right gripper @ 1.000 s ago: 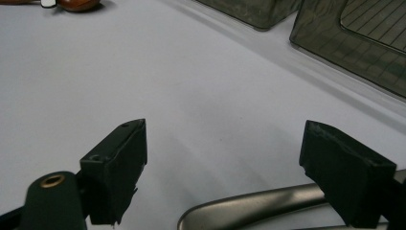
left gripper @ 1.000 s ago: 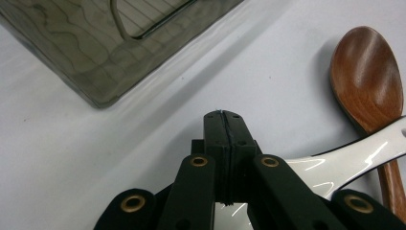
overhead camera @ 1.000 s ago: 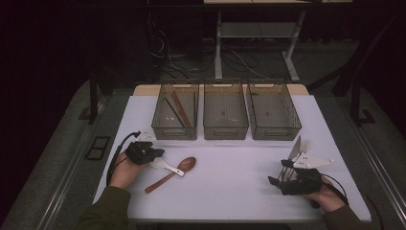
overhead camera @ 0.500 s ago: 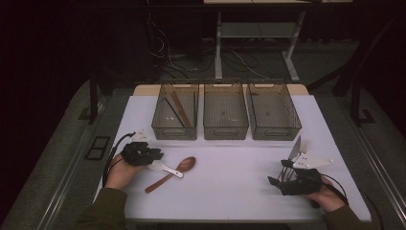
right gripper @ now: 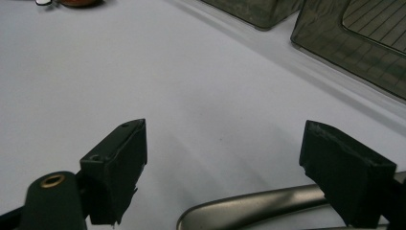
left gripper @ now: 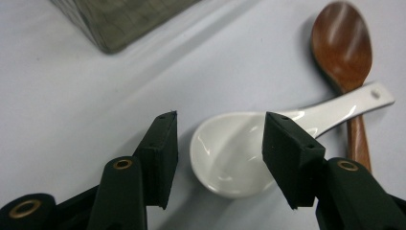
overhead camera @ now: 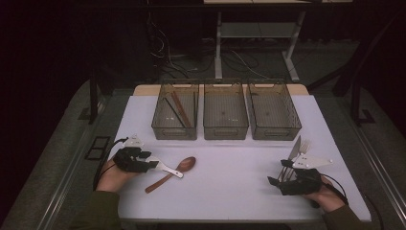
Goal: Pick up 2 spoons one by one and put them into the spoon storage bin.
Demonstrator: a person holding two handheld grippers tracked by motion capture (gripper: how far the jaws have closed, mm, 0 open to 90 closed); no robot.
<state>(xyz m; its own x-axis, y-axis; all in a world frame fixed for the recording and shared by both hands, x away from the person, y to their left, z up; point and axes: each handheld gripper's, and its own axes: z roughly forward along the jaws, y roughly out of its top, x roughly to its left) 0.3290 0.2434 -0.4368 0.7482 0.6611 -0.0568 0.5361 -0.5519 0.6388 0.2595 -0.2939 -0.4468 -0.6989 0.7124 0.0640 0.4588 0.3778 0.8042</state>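
Note:
A white ceramic spoon (left gripper: pixel 230 153) lies on the table with its handle across a brown wooden spoon (left gripper: pixel 342 43). My left gripper (left gripper: pixel 218 124) is open, its jaws have just been opening, and the white spoon's bowl lies between the pads without being pressed. From above, the left gripper (overhead camera: pixel 143 163) sits at the left end of the white spoon (overhead camera: pixel 167 168), beside the wooden spoon (overhead camera: pixel 184 165). My right gripper (right gripper: pixel 225 139) is open low over the table, a grey metal handle (right gripper: pixel 249 206) lying between its jaws. From above, the right gripper (overhead camera: pixel 280 178) is just in front of a knife (overhead camera: pixel 294 149) and a fork (overhead camera: pixel 304 145).
Three clear bins stand in a row at the back: the left bin (overhead camera: pixel 158 128) holds long brown sticks, then the middle bin (overhead camera: pixel 225 130) and the right bin (overhead camera: pixel 276 133). The white table (overhead camera: pixel 230 187) has open surface between the two hands.
My left gripper has drawn back a little to the left while the white spoon stayed where it lay. The right hand has not moved.

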